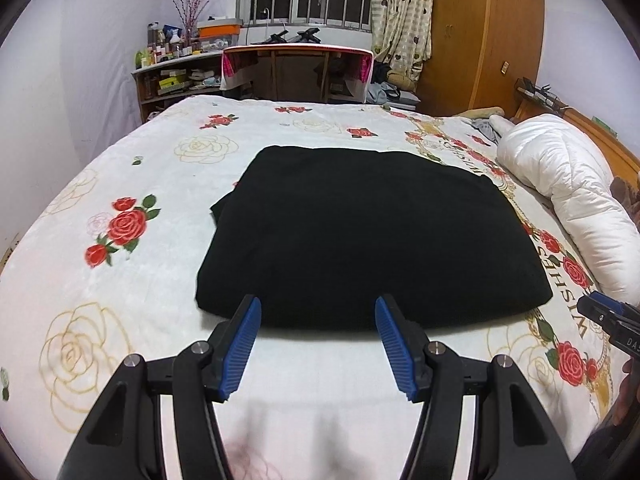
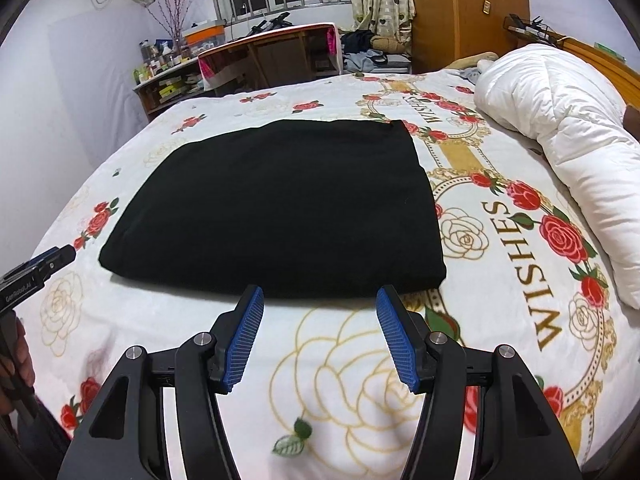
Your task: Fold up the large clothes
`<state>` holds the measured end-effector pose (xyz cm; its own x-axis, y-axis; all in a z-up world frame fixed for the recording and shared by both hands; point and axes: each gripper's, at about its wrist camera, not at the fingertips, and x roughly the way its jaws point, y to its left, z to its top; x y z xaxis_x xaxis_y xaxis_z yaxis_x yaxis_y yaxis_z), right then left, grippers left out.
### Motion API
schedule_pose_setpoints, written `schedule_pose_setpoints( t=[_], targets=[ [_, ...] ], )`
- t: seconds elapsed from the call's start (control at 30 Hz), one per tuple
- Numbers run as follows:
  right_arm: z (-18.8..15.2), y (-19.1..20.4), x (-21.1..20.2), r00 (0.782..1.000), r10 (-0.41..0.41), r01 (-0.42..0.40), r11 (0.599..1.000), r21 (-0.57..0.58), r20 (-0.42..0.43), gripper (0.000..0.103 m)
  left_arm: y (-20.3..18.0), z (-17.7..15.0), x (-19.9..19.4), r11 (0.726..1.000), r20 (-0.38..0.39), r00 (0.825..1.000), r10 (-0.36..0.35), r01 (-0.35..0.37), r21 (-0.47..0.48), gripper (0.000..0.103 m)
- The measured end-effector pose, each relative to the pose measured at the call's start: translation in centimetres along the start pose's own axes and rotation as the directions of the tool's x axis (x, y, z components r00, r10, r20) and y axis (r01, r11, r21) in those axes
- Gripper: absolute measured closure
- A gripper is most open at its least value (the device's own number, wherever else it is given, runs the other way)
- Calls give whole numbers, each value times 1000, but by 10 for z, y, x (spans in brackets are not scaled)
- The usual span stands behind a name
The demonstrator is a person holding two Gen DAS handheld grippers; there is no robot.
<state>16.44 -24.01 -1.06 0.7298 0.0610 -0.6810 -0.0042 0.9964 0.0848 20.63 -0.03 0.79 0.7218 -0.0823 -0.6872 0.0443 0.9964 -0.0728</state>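
Note:
A black garment point(image 1: 360, 236) lies folded into a flat rectangle on the floral bedspread point(image 1: 120, 320); it also shows in the right wrist view point(image 2: 280, 204). My left gripper point(image 1: 318, 304) is open and empty, its blue pads just short of the garment's near edge. My right gripper point(image 2: 320, 294) is open and empty, also just short of the near edge, toward the garment's right corner. The right gripper shows at the right edge of the left wrist view point(image 1: 612, 316). The left gripper shows at the left edge of the right wrist view point(image 2: 36, 272).
A rolled white duvet point(image 2: 560, 120) lies along the right side of the bed by the wooden headboard point(image 1: 608, 136). Beyond the bed stand a cluttered shelf point(image 1: 176, 76), a desk point(image 1: 296, 68) and a wooden wardrobe point(image 1: 484, 32).

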Motion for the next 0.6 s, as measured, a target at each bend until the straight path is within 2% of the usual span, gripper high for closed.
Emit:
schedule_pose_setpoints(
  t=[0.2, 0.6],
  targets=[
    [27, -2, 41, 1000, 1, -1, 1000, -20, -4, 44, -8, 35, 48, 999, -4, 1000, -22, 22, 38, 41],
    [108, 2, 153, 1000, 22, -23, 996, -87, -6, 44, -30, 119, 166, 990, 0, 998, -59, 58, 132, 41]
  ],
)
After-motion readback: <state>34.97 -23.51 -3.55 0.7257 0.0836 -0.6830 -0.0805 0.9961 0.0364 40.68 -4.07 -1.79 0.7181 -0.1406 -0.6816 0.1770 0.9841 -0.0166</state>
